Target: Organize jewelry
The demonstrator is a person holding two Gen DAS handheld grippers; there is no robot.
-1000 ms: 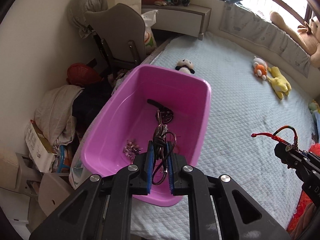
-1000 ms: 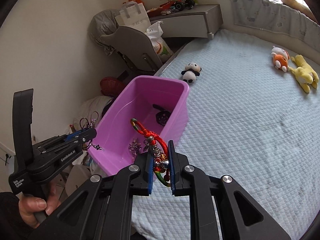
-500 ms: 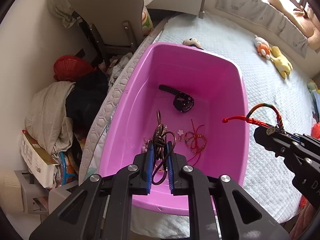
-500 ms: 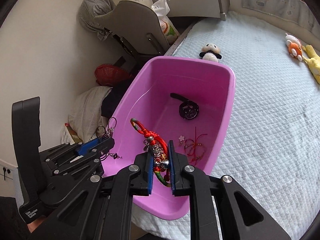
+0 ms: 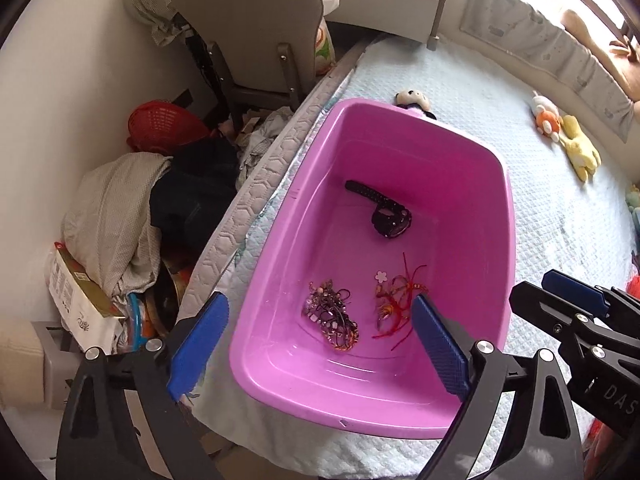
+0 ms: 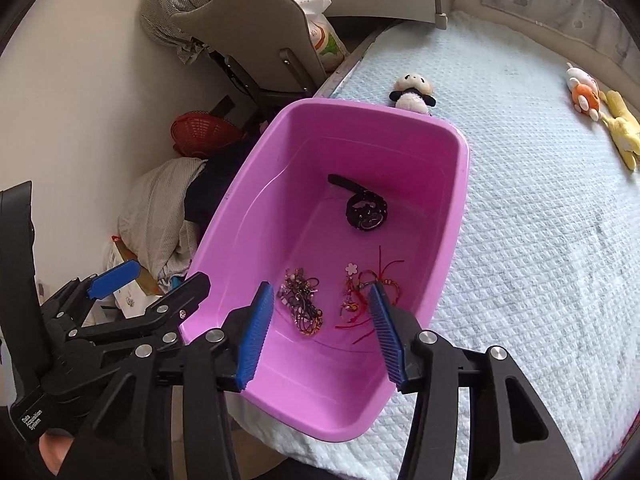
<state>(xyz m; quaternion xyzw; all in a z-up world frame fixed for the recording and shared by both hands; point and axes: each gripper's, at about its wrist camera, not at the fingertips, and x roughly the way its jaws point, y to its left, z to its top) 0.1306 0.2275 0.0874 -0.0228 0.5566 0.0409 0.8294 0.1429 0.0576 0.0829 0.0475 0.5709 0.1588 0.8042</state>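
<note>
A pink plastic tub (image 5: 496,184) (image 6: 460,184) stands on the bed's corner. On its floor lie a black watch (image 5: 386,216) (image 6: 366,210), a dark beaded chain bundle (image 5: 332,316) (image 6: 302,306) and a red cord bracelet with charms (image 5: 396,304) (image 6: 366,296). My left gripper (image 5: 318,344) is open and empty, held over the tub's near end. My right gripper (image 6: 322,332) is open and empty, also above the tub's near end. The right gripper shows in the left wrist view (image 5: 576,312) at the right edge, and the left one in the right wrist view (image 6: 152,288) at the left.
The pale blue quilted bed (image 5: 560,220) carries a panda plush (image 6: 412,94) beyond the tub and orange and yellow plush toys (image 5: 568,136) at the right. Beside the bed stand a grey chair (image 5: 256,28), a red basket (image 5: 164,122) and piled clothes (image 5: 116,216).
Both grippers opened. The dark chain bundle dropped from the left one and the red cord bracelet from the right one; both now lie on the tub floor.
</note>
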